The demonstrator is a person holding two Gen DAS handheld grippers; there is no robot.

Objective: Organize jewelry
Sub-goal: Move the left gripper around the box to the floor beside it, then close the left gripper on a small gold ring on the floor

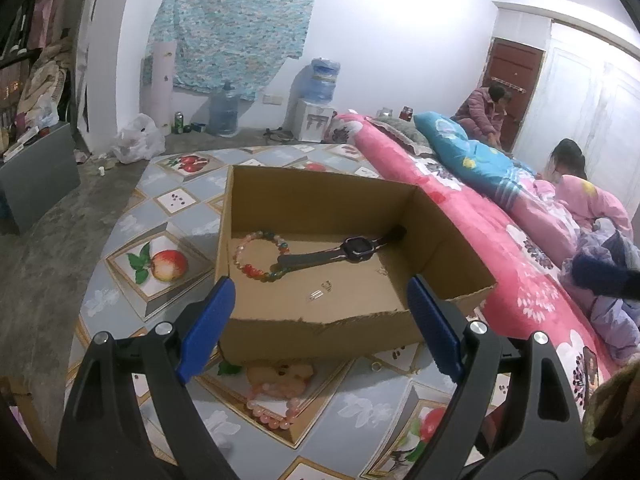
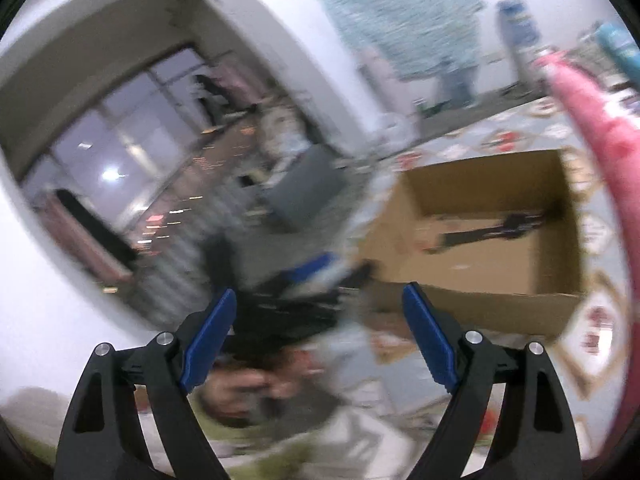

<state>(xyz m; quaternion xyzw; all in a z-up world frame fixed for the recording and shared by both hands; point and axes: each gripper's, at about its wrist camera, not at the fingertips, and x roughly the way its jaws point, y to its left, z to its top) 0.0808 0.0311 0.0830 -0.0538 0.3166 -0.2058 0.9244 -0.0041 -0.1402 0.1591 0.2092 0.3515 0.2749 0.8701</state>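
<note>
From my remote seat, the fruit-printed floor mat (image 1: 168, 216) lay flat, edged at three o'clock by a pink floral quilt (image 1: 472, 216). The open cardboard box (image 1: 320, 196) sat on it, near rim torn and ragged. Inside lay a dark wristwatch (image 1: 354, 249), its strap over a multicoloured bead bracelet (image 1: 256, 256). A pink bead bracelet (image 1: 276, 408) lay on the mat at six o'clock of the box. My left gripper (image 1: 320, 316) gaped wide, empty; my right gripper (image 2: 320, 320) likewise, its view blurred.
</note>
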